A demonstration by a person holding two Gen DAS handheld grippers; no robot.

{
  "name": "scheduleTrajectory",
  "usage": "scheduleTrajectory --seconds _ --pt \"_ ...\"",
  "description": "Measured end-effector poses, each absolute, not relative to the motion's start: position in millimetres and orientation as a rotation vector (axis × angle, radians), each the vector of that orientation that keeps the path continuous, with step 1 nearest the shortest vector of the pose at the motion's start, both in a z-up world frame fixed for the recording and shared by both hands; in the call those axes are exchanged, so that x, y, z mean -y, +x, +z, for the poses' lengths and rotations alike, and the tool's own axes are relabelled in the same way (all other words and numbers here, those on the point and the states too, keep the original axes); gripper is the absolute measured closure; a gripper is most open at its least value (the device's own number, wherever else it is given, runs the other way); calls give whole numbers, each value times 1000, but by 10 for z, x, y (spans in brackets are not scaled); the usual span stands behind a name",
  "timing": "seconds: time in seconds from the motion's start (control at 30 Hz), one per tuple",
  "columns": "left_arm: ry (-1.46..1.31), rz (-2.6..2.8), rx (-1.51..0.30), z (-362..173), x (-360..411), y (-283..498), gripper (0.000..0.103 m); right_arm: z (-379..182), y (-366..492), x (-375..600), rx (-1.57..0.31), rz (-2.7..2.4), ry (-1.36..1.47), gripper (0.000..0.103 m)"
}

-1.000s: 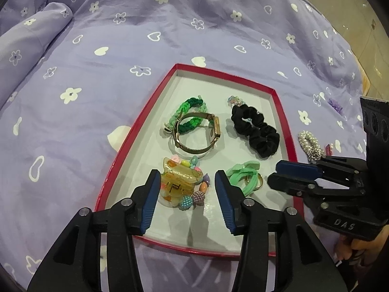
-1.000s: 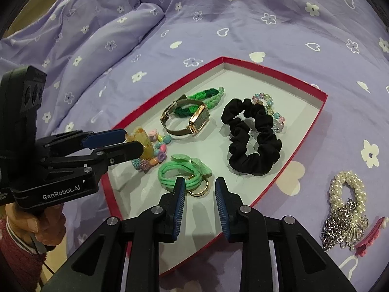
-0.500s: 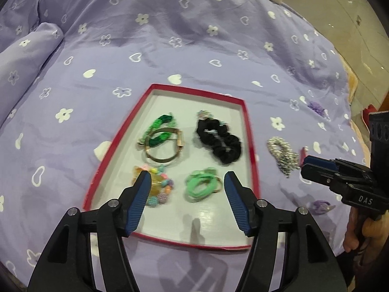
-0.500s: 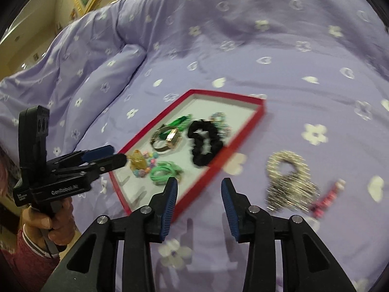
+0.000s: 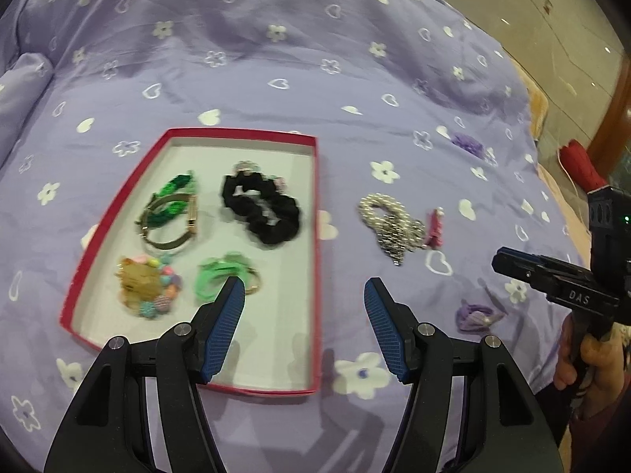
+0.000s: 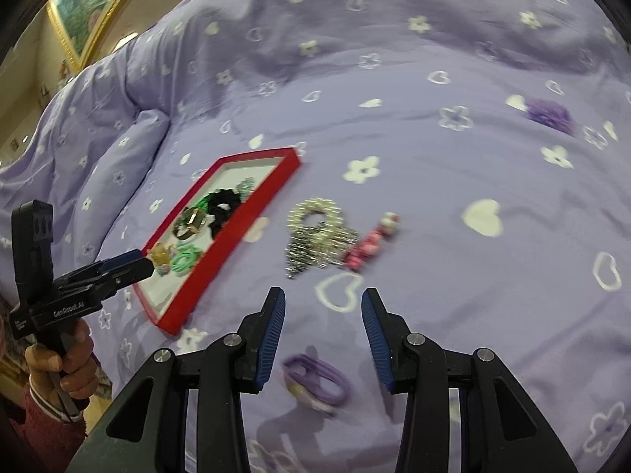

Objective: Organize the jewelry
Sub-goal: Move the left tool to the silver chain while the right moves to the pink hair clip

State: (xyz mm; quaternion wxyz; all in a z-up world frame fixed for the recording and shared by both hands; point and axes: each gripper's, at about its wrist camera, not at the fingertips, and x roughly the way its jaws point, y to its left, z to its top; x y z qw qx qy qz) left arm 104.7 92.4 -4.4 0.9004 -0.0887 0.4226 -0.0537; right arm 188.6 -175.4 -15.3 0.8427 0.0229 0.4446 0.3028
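Two grippers, both empty, with their blue-padded fingers spread apart. My right gripper (image 6: 321, 335) hangs low over the bedspread, and the purple looped hair tie (image 6: 317, 384) lies directly under it, between the two fingers and slightly toward the left one. Its long axis runs roughly left to right across the gap, so I judge the fingers would close along its length rather than across it; a small turn of the wrist may be needed for a clean pinch. My left gripper (image 5: 301, 329) sits over the near right corner of the shallow red-rimmed tray (image 5: 315, 236), well apart from that tie, so the right hand is plainly the nearer one.

Farther out, on the lilac flower-and-heart bedspread (image 6: 453, 59), a pearl-and-silver-chain bracelet (image 6: 315, 232) lies tangled, with a pink beaded clip (image 6: 370, 244) just to its right. A fluffy purple scrunchie (image 6: 550, 112) rests far right. The tray is to the left, already holding a black scrunchie (image 5: 262, 207), a green coiled tie (image 5: 221, 276), a gold watch (image 5: 171, 216) and a beaded claw clip (image 5: 148, 287).
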Motion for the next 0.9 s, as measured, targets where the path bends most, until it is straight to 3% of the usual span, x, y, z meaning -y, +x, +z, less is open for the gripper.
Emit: scheduleTrajectory --seconds 0.9 --pt "-126 -229 -944 -206 -180 1500 40 -275 2208 1918 -939 599 122 60"
